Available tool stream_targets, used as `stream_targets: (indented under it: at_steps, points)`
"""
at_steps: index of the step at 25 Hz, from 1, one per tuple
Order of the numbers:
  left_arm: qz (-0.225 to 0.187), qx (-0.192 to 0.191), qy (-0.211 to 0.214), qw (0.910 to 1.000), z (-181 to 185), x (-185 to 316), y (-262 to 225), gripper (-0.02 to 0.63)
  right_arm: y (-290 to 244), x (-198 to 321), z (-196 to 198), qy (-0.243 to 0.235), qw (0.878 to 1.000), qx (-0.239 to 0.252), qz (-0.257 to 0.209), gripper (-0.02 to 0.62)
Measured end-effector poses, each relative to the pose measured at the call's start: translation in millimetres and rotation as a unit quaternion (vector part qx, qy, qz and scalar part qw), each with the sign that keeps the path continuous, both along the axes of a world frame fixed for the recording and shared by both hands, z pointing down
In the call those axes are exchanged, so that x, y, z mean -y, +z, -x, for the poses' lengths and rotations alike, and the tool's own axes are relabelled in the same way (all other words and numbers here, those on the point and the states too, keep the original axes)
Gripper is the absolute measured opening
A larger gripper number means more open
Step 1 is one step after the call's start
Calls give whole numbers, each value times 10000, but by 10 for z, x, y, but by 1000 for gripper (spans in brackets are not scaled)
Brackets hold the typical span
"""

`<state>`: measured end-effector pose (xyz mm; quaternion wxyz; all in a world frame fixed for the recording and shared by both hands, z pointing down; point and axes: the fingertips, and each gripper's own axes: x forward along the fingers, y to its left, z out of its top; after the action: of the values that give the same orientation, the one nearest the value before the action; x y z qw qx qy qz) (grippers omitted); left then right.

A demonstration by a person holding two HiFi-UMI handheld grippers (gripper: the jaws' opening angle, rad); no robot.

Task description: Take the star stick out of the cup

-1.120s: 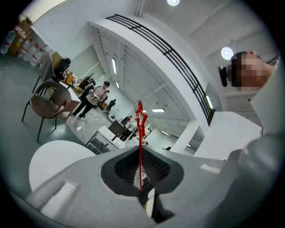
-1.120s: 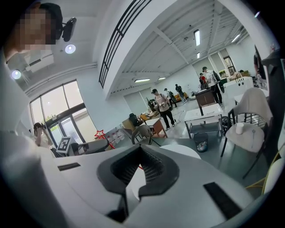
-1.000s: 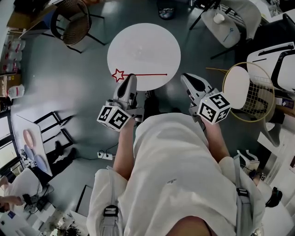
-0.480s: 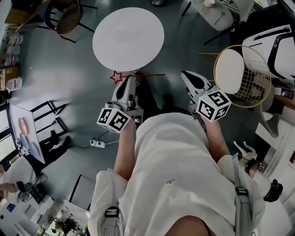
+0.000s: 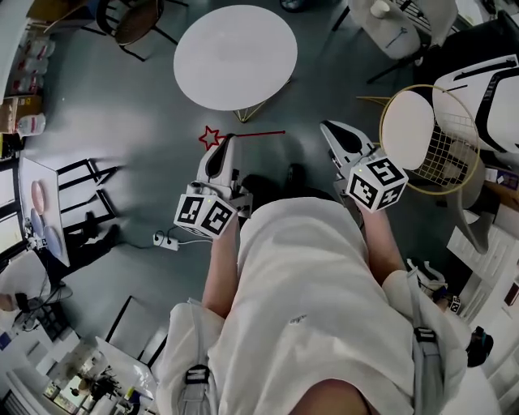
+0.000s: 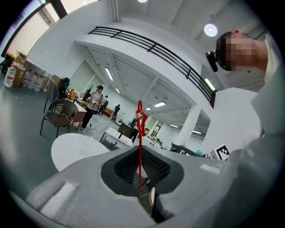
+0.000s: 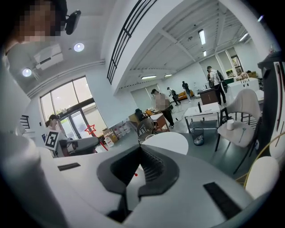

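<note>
The star stick (image 5: 243, 134) is a thin red rod with an outlined red star (image 5: 210, 136) at its left end. My left gripper (image 5: 226, 139) is shut on the rod just right of the star, holding it level over the grey floor. In the left gripper view the star stick (image 6: 140, 147) rises upright from between the closed pads. My right gripper (image 5: 329, 129) hovers to the right of the rod's free end, open and empty. From the right gripper view the star (image 7: 91, 129) shows at the left. No cup is in sight.
A round white table (image 5: 235, 53) stands ahead of both grippers. A wire-frame chair with a white seat (image 5: 418, 134) is close on the right, a wicker chair (image 5: 134, 20) at the far left. A power strip (image 5: 166, 241) lies on the floor. People stand far off.
The round table has slid away from both grippers, which now hang over bare floor instead of its near edge. The left gripper has kept its hold on the star stick.
</note>
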<state>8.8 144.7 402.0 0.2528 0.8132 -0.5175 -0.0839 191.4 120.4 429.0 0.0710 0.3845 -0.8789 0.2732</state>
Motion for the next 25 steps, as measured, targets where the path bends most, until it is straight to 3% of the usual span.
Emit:
stream_targets:
  at_steps: [7,12,25]
  points:
    - [-154,104,-121,9998,81,-106,-101,21,-205,-15,129,-110,9995,205,-209,8]
    - [-228,70,-233,9994,165,-209,-115,21,-219,-70,178,-239,9990,1,-379,6]
    - [-156,45,-277,9995,183,-260,-93,21,-114,-149,71,-146,9996,-66,-233,8]
